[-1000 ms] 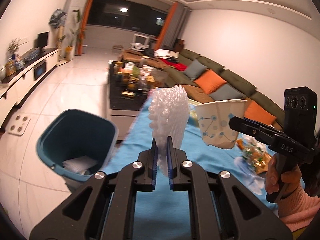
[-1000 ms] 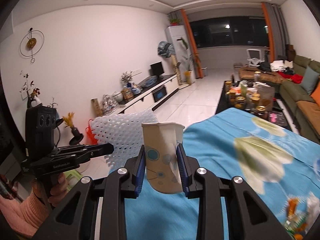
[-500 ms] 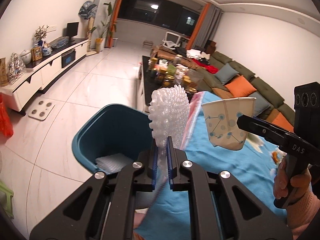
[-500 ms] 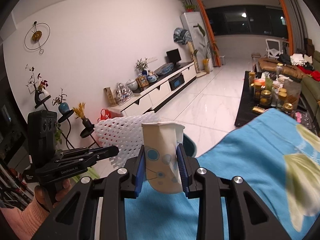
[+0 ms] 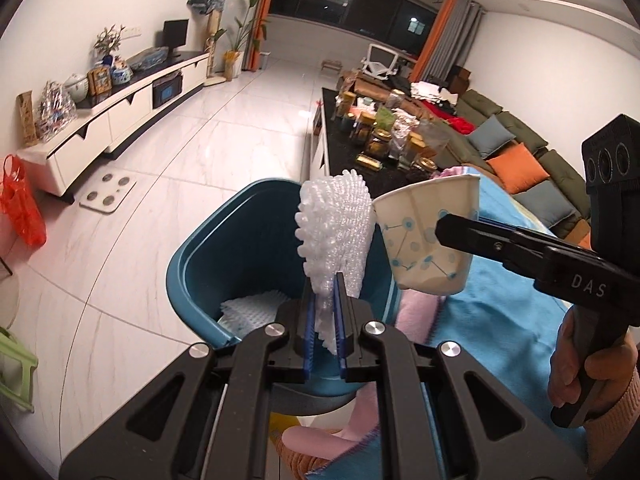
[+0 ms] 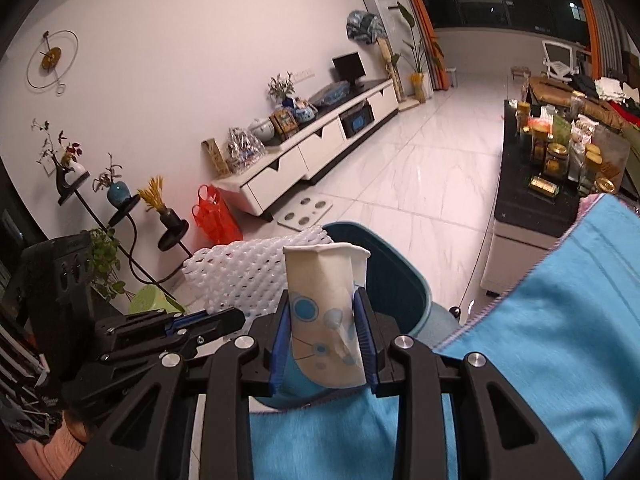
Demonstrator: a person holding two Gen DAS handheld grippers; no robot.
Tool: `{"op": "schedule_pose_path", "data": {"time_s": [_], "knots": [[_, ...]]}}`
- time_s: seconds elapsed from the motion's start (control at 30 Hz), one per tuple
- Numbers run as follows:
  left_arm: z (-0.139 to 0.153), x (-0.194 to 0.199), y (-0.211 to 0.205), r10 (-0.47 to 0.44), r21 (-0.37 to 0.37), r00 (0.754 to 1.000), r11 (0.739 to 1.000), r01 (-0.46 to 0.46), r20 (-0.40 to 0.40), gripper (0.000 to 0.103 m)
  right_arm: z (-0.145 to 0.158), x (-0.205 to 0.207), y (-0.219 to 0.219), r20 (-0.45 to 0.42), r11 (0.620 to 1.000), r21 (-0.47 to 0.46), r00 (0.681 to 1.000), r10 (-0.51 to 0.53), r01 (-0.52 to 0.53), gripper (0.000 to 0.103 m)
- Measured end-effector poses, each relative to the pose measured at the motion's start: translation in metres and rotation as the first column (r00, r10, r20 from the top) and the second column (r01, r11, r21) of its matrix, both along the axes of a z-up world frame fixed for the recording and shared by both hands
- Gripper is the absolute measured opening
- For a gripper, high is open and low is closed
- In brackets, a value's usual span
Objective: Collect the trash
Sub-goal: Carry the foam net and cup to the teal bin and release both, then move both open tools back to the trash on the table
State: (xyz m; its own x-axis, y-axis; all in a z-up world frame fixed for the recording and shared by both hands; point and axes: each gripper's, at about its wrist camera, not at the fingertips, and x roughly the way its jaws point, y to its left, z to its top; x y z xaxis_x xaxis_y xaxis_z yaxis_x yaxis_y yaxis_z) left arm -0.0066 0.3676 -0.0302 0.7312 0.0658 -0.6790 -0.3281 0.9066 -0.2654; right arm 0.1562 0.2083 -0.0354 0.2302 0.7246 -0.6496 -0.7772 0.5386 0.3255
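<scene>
In the left wrist view the left tongs pinch a white foam net at frame centre, above the open teal bin; only this view shows more white foam lying inside the bin. The right wrist view shows the right tongs squeezing a crumpled paper cup over the bin's rim, beside the blue cloth at lower right.

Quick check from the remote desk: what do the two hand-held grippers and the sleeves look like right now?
Both are matte black. The left hand-held gripper and right hand-held gripper have blue ribbed finger pads, angular cut-out linkages and silver screws. The right one's body reads "DAS", beneath a black block with three round lenses. Both hands wear pinkish-orange knit sleeves.
</scene>
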Motion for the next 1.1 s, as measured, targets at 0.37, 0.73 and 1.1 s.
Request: {"op": "schedule_pose_path", "data": {"time_s": [0.37, 0.73, 1.1], "knots": [[-0.03, 0.027, 0.021, 0.045, -0.037, 0.997, 0.998, -0.047, -0.062, 0.009, -0.028, 0.012, 0.041, -0.082, 0.996, -0.092, 0.997, -0.008, 0.0, 0.029], [-0.048, 0.04, 0.023, 0.064, -0.062, 0.995, 0.996, -0.069, -0.074, 0.028, -0.032, 0.012, 0.035, -0.11, 0.992, -0.119, 0.992, -0.054, 0.041, 0.037], [-0.001, -0.002, -0.023, -0.015, 0.042, 0.999, 0.999, 0.013, 0.045, 0.044, 0.018, -0.021, -0.04, 0.004, 0.999, -0.013, 0.999, -0.047, 0.047, 0.053]]}}
